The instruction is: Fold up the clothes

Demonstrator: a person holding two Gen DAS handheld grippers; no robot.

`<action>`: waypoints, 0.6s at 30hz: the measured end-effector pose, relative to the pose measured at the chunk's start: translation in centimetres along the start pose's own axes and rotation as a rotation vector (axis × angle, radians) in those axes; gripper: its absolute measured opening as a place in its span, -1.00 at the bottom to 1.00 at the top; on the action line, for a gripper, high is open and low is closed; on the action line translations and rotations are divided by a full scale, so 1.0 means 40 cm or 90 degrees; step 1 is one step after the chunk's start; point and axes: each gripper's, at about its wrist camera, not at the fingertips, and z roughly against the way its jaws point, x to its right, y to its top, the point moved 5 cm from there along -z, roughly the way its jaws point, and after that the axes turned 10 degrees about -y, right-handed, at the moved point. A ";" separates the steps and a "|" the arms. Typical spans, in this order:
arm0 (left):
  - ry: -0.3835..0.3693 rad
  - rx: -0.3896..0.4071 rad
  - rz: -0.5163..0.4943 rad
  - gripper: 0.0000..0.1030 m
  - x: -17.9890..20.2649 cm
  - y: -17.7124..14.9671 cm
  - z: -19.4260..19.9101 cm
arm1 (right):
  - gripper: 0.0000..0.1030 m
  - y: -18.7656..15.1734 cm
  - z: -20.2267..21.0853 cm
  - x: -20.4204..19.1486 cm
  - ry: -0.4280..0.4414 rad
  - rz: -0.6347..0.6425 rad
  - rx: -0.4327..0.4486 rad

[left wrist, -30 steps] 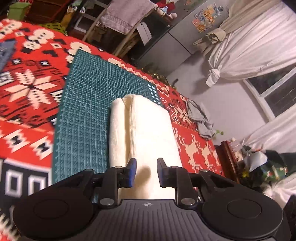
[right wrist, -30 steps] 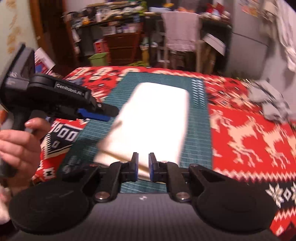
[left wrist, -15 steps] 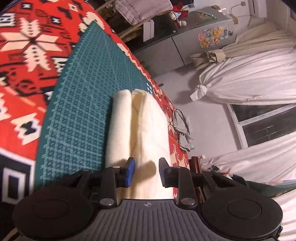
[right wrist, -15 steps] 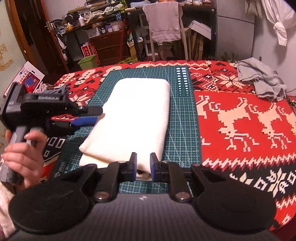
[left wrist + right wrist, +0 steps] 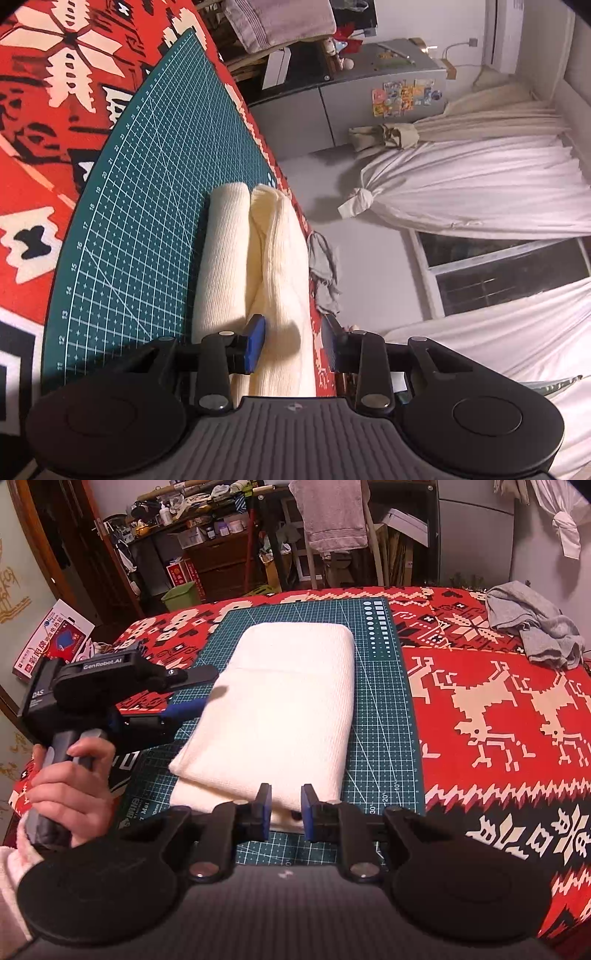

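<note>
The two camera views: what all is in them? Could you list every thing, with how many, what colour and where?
folded garment: one, cream, on the mat
cutting mat: one, green, gridded, on the blanket
blanket: one, red patterned, covering the surface
crumpled cloth: one, grey, far right corner of the blanket
towel: one, mauve, hung behind
bin: one, green, on the floor
curtains: white, knotted, by the window
left hand-held gripper: open, at the garment's left edge
right hand-held gripper: open, at its near edge
hand: one, gripping the left handle

A lived-in home room: a red patterned blanket point(image 5: 480, 686) covers the table, white tied-back curtains point(image 5: 461, 184) hang by a window point(image 5: 506, 273), a sticker-covered fridge point(image 5: 376, 96) stands nearby, and cluttered dark shelves point(image 5: 207, 539) line the back wall.
</note>
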 end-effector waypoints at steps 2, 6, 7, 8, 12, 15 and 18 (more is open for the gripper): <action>-0.012 -0.010 0.006 -0.36 -0.004 -0.006 -0.001 | -0.63 0.002 -0.003 0.000 0.002 -0.004 -0.002; -0.035 -0.030 0.019 -0.36 -0.011 -0.016 -0.004 | -0.63 0.004 -0.007 0.000 0.005 -0.009 -0.003; -0.038 -0.035 0.023 -0.36 -0.012 -0.021 -0.002 | -0.62 0.005 -0.008 0.001 0.007 -0.011 -0.003; -0.037 -0.040 0.027 -0.36 -0.013 -0.029 0.006 | -0.61 0.005 -0.010 0.002 0.009 -0.014 -0.003; -0.031 -0.060 0.042 -0.36 -0.014 -0.064 0.037 | -0.59 0.004 -0.019 0.005 0.013 -0.028 -0.009; -0.012 -0.064 0.045 -0.37 -0.010 -0.083 0.061 | -0.59 0.004 -0.021 0.004 0.018 -0.034 -0.009; 0.022 -0.058 0.034 -0.69 -0.002 -0.087 0.068 | -0.58 0.002 -0.023 0.004 0.020 -0.036 -0.010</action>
